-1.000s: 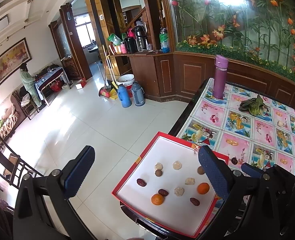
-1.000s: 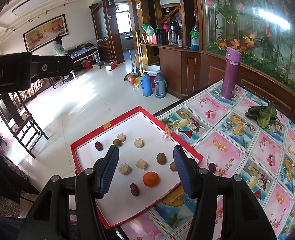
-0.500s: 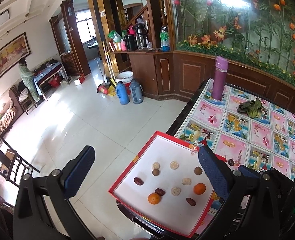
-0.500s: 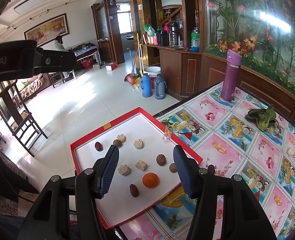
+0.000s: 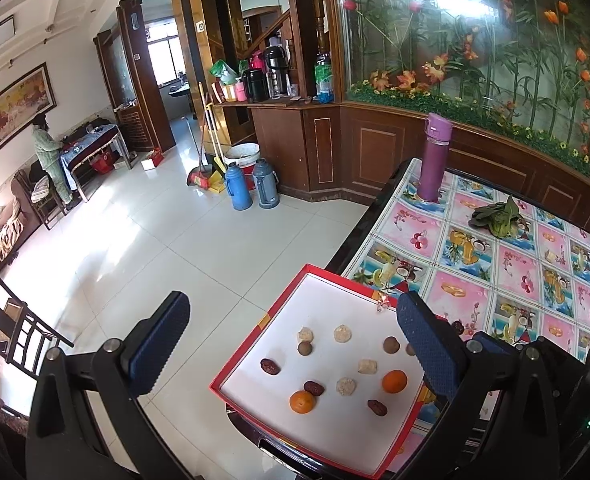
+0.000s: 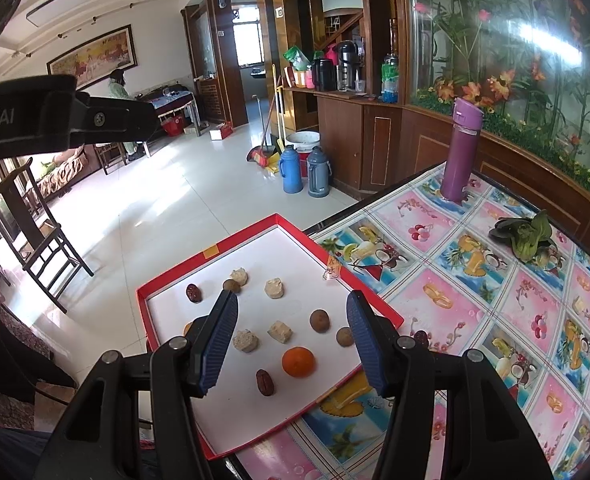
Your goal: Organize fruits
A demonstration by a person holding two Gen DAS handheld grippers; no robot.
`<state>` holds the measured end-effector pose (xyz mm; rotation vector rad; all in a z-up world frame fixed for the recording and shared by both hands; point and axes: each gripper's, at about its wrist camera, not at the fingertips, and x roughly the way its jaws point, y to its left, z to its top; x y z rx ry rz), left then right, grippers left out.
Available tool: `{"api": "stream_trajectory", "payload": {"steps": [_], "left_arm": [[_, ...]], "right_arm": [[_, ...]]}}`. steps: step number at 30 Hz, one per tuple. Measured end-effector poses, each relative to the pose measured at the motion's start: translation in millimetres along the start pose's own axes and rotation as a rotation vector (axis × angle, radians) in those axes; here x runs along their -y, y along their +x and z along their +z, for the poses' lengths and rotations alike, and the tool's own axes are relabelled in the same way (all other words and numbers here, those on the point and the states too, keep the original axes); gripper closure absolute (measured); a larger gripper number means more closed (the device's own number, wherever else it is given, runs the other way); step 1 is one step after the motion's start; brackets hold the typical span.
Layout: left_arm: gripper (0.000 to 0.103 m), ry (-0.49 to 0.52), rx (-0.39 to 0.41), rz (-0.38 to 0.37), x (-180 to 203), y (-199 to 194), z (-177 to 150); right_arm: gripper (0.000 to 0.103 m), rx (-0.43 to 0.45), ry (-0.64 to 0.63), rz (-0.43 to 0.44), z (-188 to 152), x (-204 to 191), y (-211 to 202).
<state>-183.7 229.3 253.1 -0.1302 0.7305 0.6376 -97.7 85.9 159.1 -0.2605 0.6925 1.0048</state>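
Left tool (image 5: 291,344): was spread wide and empty, held above the tray's left edge, much as a second earlier.
Right tool (image 6: 293,340): was open, gripping nothing, over the tray; hardly moved since before.
Tray (image 6: 255,236): red-rimmed, on the bench (image 6: 475,300) corner, overhanging the floor.
Fruits: two oranges (image 5: 395,381) (image 5: 302,401), dark dates (image 6: 264,381), brown round fruits (image 6: 319,320) and pale lumps (image 6: 274,288) lay scattered apart in the tray, unchanged; one date (image 6: 420,336) sat on the bench just beside the tray.

The left gripper (image 5: 291,332) was wide open and held nothing. The right gripper (image 6: 293,336) was open too, its fingers (image 6: 219,340) apart and empty.
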Motion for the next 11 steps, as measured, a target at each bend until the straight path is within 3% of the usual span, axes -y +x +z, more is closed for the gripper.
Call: {"api": "stream_trajectory", "payload": {"steps": [11], "left_arm": [[0.0,0.0,0.001,-0.042,-0.8,8.6,1.4]], "right_arm": [[0.046,-0.015,0.018,-0.009,-2.0,6.7,4.9]]}}
